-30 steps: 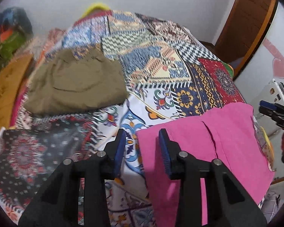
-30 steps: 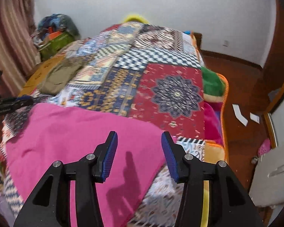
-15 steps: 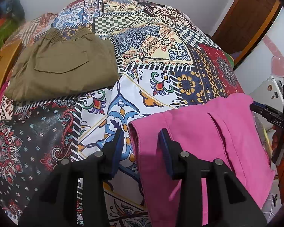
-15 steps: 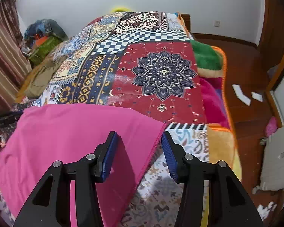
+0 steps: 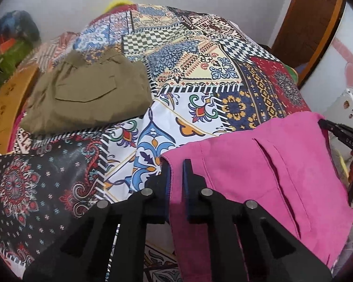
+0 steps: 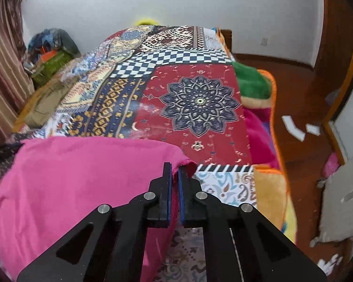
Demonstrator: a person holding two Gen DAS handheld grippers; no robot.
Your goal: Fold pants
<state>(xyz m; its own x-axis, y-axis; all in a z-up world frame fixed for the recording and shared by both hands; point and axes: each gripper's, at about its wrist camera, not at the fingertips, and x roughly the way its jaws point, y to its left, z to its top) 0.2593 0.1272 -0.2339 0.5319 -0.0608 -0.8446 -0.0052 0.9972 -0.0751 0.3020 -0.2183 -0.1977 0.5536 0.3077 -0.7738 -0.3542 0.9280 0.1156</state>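
Note:
Pink pants (image 5: 258, 176) lie spread on the near part of a patchwork bedspread (image 5: 200, 82). My left gripper (image 5: 175, 162) has its jaws closing onto the pants' left corner, with the blue pads pressing the cloth edge. In the right wrist view the same pink pants (image 6: 82, 176) fill the lower left. There my right gripper (image 6: 174, 165) has its jaws closing on the right corner, which is pinched between the pads. The right gripper (image 5: 341, 134) also shows at the pink cloth's far right edge in the left wrist view.
Folded olive pants (image 5: 87, 98) rest on the bed's far left, also seen as olive pants (image 6: 47, 103). Bags (image 6: 49, 54) are piled in the far corner. Right of the bed lie a wooden floor (image 6: 301, 89), paper scraps (image 6: 294, 129) and colourful blankets (image 6: 254, 82).
Both grippers sank a little onto the pink pants' corners and went from open to shut on the cloth. The right corner is now bunched up between the pads.

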